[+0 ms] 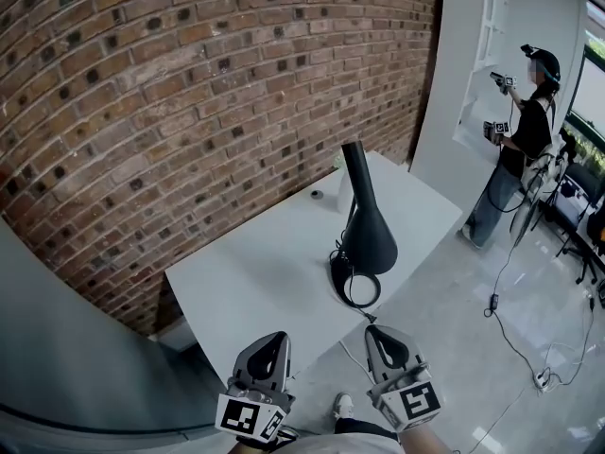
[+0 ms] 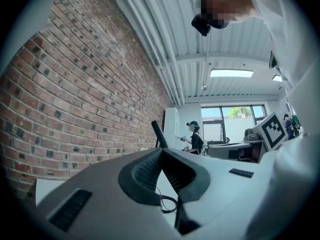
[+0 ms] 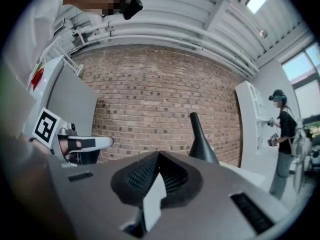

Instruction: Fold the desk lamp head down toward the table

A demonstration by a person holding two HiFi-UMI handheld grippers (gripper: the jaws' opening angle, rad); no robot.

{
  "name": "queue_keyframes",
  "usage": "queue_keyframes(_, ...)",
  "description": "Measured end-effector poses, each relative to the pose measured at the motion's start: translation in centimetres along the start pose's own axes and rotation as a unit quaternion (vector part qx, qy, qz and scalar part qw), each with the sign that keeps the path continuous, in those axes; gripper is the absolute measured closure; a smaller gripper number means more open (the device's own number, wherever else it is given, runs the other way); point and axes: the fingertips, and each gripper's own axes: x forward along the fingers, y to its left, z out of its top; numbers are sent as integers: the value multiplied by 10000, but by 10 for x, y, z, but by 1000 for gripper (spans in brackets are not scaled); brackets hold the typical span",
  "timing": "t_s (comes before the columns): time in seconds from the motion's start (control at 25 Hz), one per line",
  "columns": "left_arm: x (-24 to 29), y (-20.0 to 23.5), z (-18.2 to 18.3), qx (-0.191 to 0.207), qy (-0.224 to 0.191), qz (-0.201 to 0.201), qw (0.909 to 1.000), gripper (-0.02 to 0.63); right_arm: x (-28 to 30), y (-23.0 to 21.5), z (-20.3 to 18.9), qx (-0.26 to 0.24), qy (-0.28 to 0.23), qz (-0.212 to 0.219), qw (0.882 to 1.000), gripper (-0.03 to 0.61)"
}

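Observation:
A black desk lamp (image 1: 364, 225) stands on the white table (image 1: 255, 282), its wide cone low and its narrow neck pointing up and slightly left. Its black cable (image 1: 352, 287) loops on the tabletop in front of it. Both grippers hover off the table's near edge, short of the lamp and touching nothing. My left gripper (image 1: 269, 348) is shut and empty, as is my right gripper (image 1: 386, 341). The left gripper view shows the closed tips (image 2: 161, 151) with the lamp neck (image 2: 159, 134) beyond. Past the closed tips (image 3: 159, 154) in the right gripper view rises the lamp (image 3: 201, 140).
A brick wall (image 1: 189, 112) runs behind the table. A small dark object (image 1: 316, 195) lies near the wall. At the back right a person (image 1: 525, 140) with grippers stands by a white shelf. Cables (image 1: 515, 348) trail over the floor. A grey panel (image 1: 57, 348) rises at left.

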Motion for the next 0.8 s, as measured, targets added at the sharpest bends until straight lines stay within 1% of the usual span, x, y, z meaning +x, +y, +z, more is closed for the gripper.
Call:
queue_keyframes(0.12, -4, -5, 0, 19, 17, -61, 10000, 606, -7, 2, 5, -9, -84, -31, 10000, 561)
queue_keyframes(0.36, -7, -8, 7, 64, -83, -32, 9999, 606, -13, 0, 13, -60, -190, -47, 9998, 561)
queue_keyframes(0.6, -10, -6, 6, 19, -82, -9, 10000, 606, -12, 5, 16, -94, -222, 21, 9997, 561)
queue_keyframes(0.8, -11, -5, 3, -53, -69, -57, 9999, 606, -12, 8, 12, -100, -186, -2, 9998, 561)
